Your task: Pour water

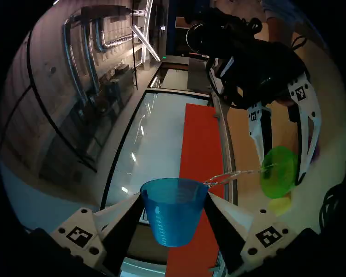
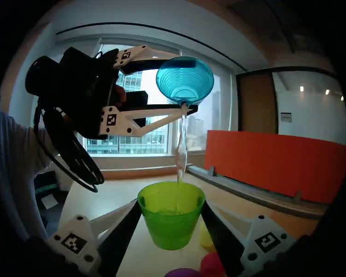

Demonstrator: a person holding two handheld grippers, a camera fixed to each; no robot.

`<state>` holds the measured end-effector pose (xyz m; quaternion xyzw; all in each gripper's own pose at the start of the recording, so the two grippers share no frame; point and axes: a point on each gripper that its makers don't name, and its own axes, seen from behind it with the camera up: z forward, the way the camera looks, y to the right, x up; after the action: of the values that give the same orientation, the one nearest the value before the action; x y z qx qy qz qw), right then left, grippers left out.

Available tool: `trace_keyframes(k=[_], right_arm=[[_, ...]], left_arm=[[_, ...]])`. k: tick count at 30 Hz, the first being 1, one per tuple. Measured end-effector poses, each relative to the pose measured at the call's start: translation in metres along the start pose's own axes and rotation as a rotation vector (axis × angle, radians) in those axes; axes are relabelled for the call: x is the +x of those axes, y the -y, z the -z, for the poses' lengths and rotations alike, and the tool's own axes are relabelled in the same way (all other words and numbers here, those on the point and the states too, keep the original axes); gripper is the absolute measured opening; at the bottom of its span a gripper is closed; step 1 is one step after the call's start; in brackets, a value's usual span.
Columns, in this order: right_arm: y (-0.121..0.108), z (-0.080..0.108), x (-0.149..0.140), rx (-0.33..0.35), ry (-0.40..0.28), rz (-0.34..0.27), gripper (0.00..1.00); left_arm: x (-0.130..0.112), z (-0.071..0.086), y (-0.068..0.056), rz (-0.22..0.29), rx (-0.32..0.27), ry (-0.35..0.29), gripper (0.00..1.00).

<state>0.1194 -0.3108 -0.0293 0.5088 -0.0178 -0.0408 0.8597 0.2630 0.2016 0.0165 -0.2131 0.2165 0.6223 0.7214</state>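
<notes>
The left gripper (image 2: pixel 184 83) has two long white fingers (image 2: pixel 145 50) with black inner faces; each finger bears a square black-and-white marker (image 2: pixel 111 120); behind them sits a bulky black housing (image 2: pixel 80 87), with black cables (image 2: pixel 83 166) looped beneath; the right gripper (image 1: pixel 283 171) is built alike, with white fingers, square markers, a black housing and a round black barrel (image 1: pixel 198 37), probably a camera lens; the person's sleeve (image 2: pixel 11 152) looks pale blue-grey.

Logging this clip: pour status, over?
Left gripper shut on blue cup, tipped. Right gripper shut on green cup, upright. Water streaming blue into green. Nothing in the way.
</notes>
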Motion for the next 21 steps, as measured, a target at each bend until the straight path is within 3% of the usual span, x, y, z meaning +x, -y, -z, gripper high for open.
trace_keyframes(k=[21], right_arm=[[0.0008, 0.0029, 0.0032, -0.008, -0.01, 0.0, 0.9]], left_arm=[[0.0099, 0.0016, 0.0044, -0.136, 0.006, 0.004, 0.87]])
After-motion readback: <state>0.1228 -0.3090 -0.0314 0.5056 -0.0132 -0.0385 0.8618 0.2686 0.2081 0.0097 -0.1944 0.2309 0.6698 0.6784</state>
